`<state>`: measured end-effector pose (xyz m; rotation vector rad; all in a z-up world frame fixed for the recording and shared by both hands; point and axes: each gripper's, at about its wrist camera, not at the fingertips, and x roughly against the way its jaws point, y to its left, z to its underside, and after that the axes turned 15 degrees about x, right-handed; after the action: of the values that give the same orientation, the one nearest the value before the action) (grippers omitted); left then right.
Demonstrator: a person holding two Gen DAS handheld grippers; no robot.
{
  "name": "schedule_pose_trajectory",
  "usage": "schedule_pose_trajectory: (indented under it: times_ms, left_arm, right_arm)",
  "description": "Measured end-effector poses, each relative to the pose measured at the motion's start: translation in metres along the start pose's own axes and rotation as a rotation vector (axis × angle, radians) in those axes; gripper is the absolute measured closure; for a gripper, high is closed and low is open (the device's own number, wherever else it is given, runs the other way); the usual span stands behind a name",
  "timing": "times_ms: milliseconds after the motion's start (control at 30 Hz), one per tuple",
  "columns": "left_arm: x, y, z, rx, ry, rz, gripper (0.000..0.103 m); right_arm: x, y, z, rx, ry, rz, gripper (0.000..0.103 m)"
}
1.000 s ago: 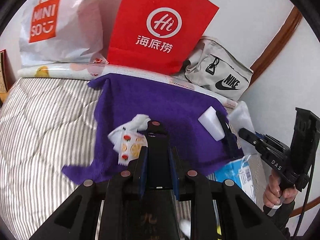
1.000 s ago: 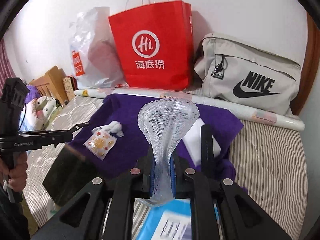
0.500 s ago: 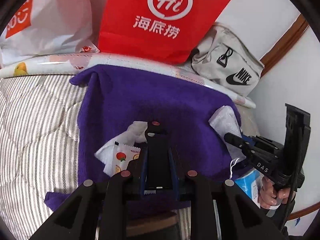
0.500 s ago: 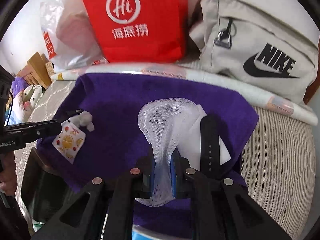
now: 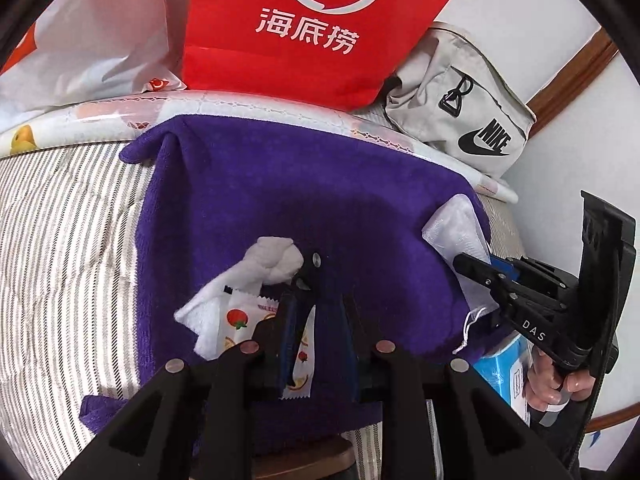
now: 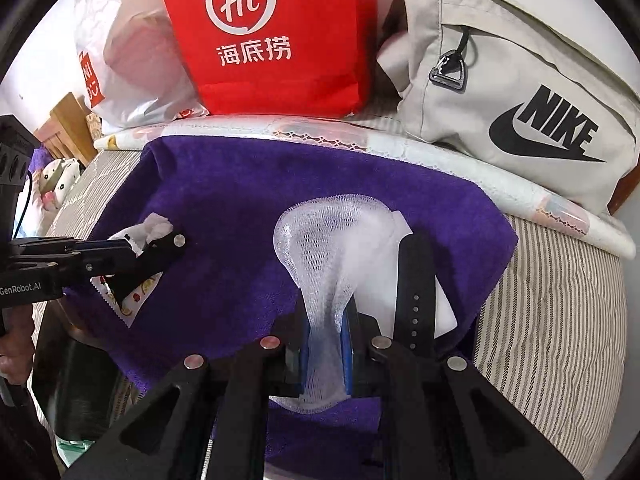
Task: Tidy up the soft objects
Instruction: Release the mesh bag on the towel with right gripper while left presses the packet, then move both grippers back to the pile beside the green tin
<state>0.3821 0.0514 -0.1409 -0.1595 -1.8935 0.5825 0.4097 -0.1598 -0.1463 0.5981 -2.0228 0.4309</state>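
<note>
Both claws lowered onto purple towel [image 6: 240, 208]; left claw [image 5: 316, 320] opening over sachet [image 5: 240, 320]; right claw [image 6: 326, 344] opening, mesh pouch [image 6: 332, 240] between.

Black left gripper [image 5: 316, 304] (round silver screws), blue-lined jaws, possibly rubber.

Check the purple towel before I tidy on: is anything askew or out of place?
The purple towel on the striped bedding is not flat: its far left corner is folded over. A black strap with holes lies across a white pad, odd among soft things.
</note>
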Motion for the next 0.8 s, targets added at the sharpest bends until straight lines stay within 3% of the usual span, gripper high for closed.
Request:
schedule_pose_trajectory:
  times_ms: [33, 200, 467, 700, 800]
  left_arm:
    - [0.002, 0.001, 0.0, 0.003, 0.001, 0.0, 0.076]
    - [0.015, 0.006, 0.007, 0.006, -0.007, 0.003, 0.076]
    - [0.04, 0.02, 0.023, 0.015, -0.027, 0.003, 0.076]
    - [0.071, 0.019, 0.046, -0.012, -0.068, 0.034, 0.076]
    - [0.084, 0.017, 0.06, -0.041, -0.084, 0.031, 0.076]
  right_arm:
    - [0.0, 0.001, 0.0, 0.002, -0.002, -0.005, 0.083]
    - [0.005, 0.006, -0.001, 0.006, -0.029, -0.037, 0.056]
    - [0.02, 0.009, 0.001, -0.02, -0.045, -0.047, 0.055]
    - [0.059, 0.02, 0.013, -0.064, -0.105, -0.012, 0.055]
    - [0.078, 0.026, 0.026, -0.1, -0.148, -0.036, 0.055]
